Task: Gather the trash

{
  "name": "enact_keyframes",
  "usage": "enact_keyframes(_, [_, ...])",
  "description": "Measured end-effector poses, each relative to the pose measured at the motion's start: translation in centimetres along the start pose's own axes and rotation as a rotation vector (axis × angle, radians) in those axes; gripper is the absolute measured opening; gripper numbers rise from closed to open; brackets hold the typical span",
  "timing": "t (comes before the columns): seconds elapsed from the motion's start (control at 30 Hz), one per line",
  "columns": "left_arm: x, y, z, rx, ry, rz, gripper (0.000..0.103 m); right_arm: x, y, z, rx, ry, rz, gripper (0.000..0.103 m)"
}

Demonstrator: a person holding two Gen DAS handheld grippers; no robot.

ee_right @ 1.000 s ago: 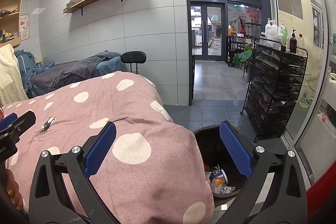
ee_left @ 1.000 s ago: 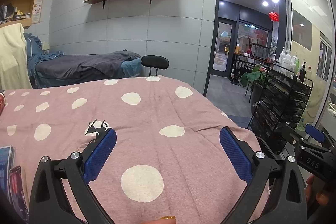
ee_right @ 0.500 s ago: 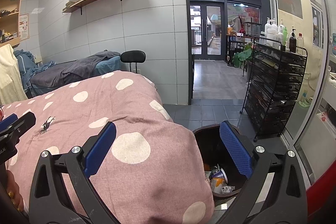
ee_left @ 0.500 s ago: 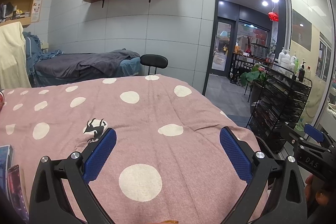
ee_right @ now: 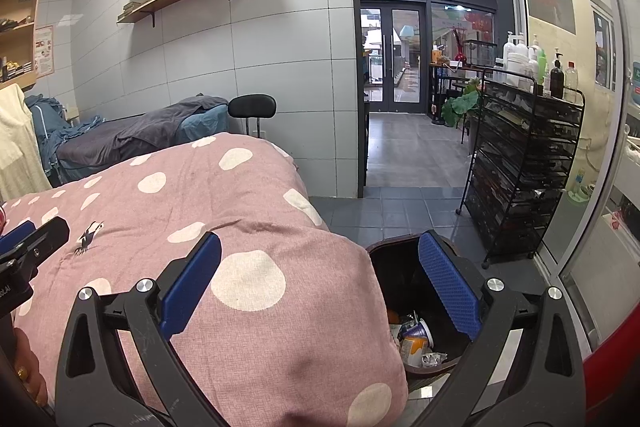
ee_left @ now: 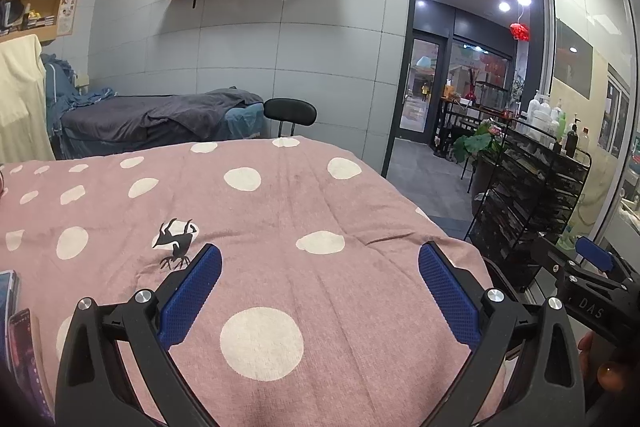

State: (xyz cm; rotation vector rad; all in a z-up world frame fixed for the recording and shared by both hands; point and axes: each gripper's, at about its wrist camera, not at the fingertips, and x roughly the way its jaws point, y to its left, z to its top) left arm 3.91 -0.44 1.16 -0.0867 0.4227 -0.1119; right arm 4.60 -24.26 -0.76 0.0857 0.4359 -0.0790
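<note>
My left gripper [ee_left: 320, 267] hangs open over a pink bedcover with white dots [ee_left: 280, 211], nothing between its blue pads. My right gripper [ee_right: 320, 267] is open too, at the bed's right corner, its right finger over a dark trash bin [ee_right: 404, 275] on the floor. Inside the bin lie a yoghurt cup [ee_right: 416, 333], crumpled foil [ee_right: 434, 359] and other scraps. The right gripper also shows at the right edge of the left wrist view [ee_left: 592, 271], and the left gripper at the left edge of the right wrist view [ee_right: 28, 247]. No loose trash shows on the cover.
Phones or flat packets [ee_left: 16, 331] lie at the bed's left edge. A black wire rack [ee_right: 524, 171] with bottles stands right of the bin. A second bed [ee_left: 160, 119] and a black stool [ee_left: 290, 113] stand behind, under wall shelves. An open doorway [ee_right: 396, 131] leads out.
Both views have shifted only slightly; the left gripper drifted a little to the left over the cover. Both grippers stay open and empty.
</note>
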Motion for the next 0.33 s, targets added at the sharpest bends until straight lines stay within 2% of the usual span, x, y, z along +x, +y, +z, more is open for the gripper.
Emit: enact_keyframes(0.33, [0.19, -0.03, 0.06, 0.005, 0.015, 0.001, 0.097, 0.23, -0.01, -0.09, 0.006, 0.009, -0.004, 0.097])
